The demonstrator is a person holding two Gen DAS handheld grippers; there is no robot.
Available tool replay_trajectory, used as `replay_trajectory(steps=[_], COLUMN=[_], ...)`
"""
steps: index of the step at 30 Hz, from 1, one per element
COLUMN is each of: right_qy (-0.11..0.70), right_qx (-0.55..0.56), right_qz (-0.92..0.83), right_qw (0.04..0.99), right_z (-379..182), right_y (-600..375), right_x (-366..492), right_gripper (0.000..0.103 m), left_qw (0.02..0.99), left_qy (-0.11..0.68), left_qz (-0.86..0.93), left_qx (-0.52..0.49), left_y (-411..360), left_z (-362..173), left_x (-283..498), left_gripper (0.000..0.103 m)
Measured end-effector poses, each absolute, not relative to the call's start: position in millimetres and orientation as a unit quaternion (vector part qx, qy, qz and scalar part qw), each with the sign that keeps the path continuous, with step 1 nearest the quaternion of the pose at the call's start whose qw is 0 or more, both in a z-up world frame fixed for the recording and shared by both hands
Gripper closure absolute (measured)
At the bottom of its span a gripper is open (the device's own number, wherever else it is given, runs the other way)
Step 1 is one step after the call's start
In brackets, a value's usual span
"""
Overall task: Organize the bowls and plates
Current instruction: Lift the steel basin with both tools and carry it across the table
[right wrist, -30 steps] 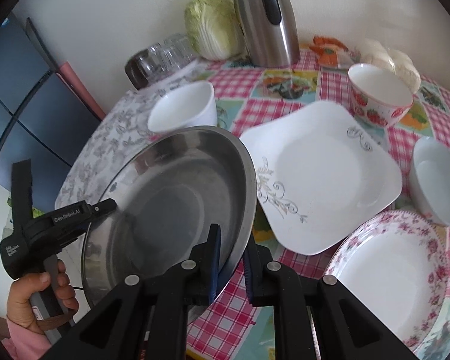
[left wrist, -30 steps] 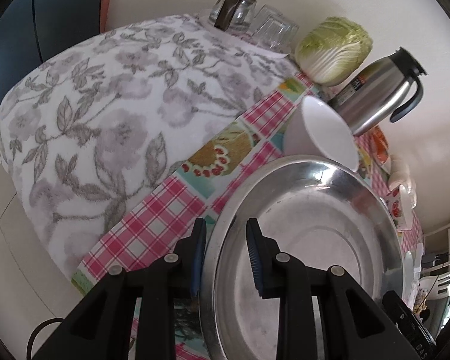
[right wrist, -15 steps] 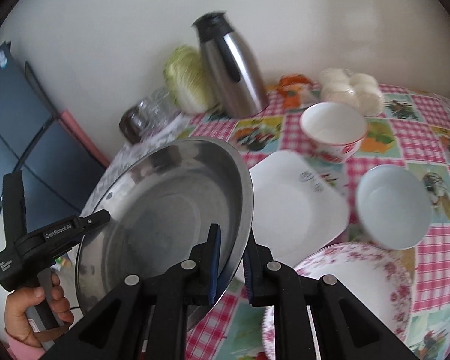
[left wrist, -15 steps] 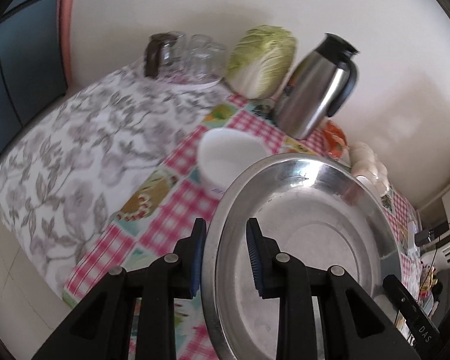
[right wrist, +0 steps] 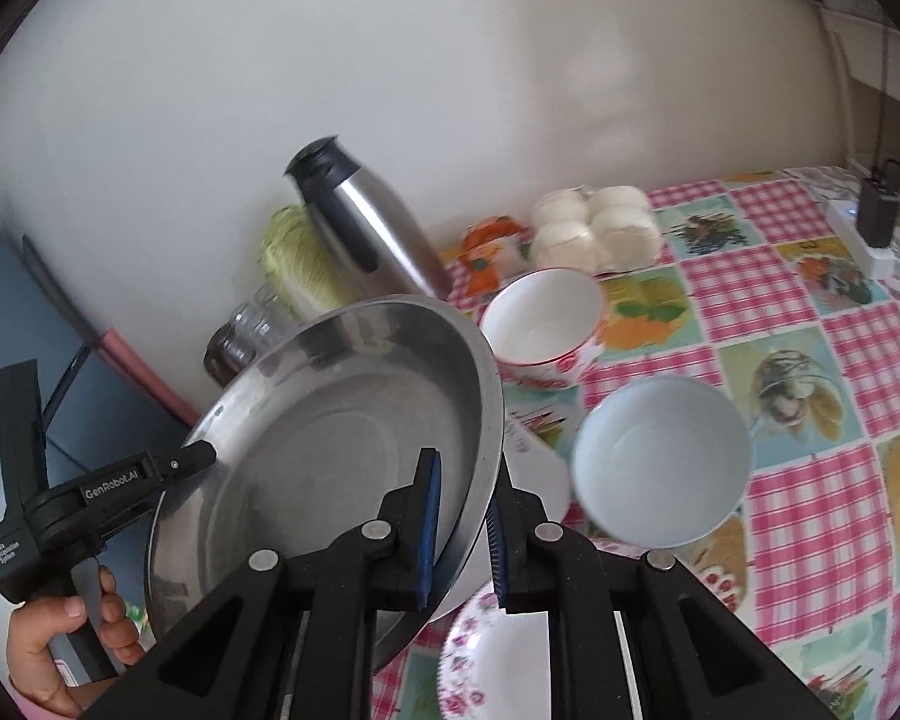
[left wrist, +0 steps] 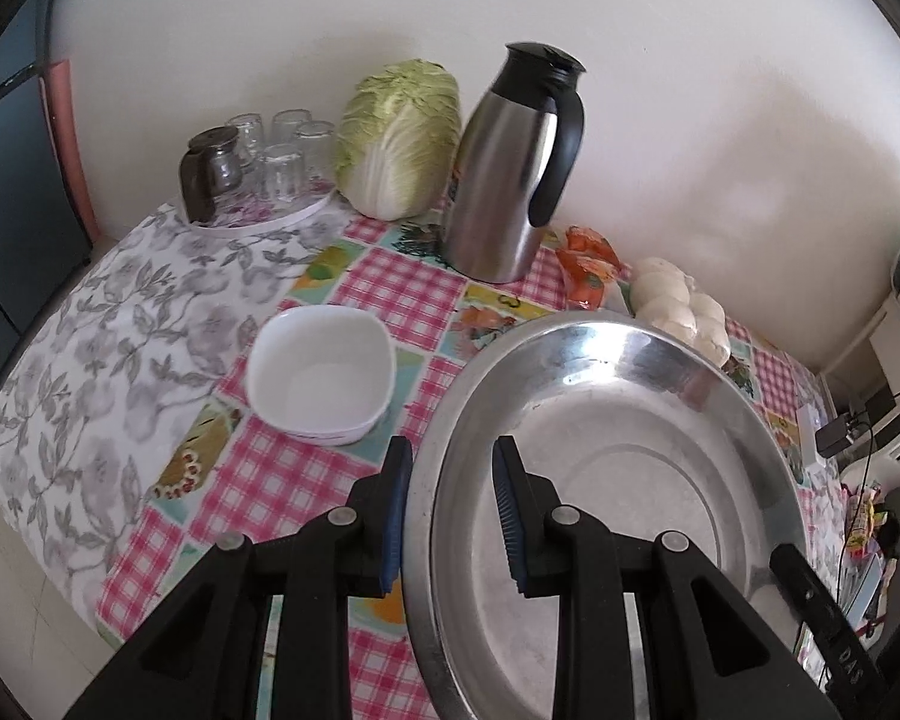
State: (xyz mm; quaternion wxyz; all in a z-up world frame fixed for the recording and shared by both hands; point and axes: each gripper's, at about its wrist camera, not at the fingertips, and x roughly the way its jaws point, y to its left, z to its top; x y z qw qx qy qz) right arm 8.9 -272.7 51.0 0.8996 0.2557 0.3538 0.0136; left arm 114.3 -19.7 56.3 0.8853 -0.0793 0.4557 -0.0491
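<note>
- I am pinching the steel plate [left wrist: 618, 480] w/ both grippers: my left gripper [left wrist: 450, 516] is straddling its rim, one pad outside, one inside the dish.
- My right gripper [right wrist: 459, 531] is clamping the opposite rim of the same plate [right wrist: 330, 456]; the plate is hanging tilted, clear of the table.
- Surface: the tablecloth [left wrist: 390, 288] is showing pink check w/ fruit squares; a grey floral cloth [left wrist: 120, 330] is covering the left end.
- The square white bowl [left wrist: 321, 375] is sitting on the check cloth, just left of the plate.
- In the right wrist view the red-patterned bowl [right wrist: 543, 324] and the plain pale bowl [right wrist: 660, 459] are standing near each other; the pink floral plate [right wrist: 498, 654] is lying below my fingers.
- Along the white wall [left wrist: 630, 60]: upturned glasses [left wrist: 282, 150], cabbage [left wrist: 399, 135], steel flask [left wrist: 510, 162], orange packet [left wrist: 588, 264], white buns [left wrist: 681, 306].
- Room: a dark blue panel [left wrist: 6, 180] is standing at far left.
</note>
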Motion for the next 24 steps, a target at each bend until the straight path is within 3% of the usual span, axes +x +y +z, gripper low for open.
replay_trajectory(steps=[11,24], right_qy=[0.382,0.411], right_qx=[0.289,0.263], right_qz=[-0.023,-0.027], right_qw=[0.877,0.873], right_z=[22.2,5.8], right_y=[-305.3,-291.8], right_x=[18.8,35.6], right_gripper=[0.085,0.085], left_qw=[0.866,0.842], left_qy=[0.489,0.523], left_qz=[-0.068,-0.059], left_qx=[-0.077,-0.115], left_y=[-52.7,-33.1], left_z=[27.1,-9.1], left_x=[137.2,151.5], left_gripper=[0.075,0.075])
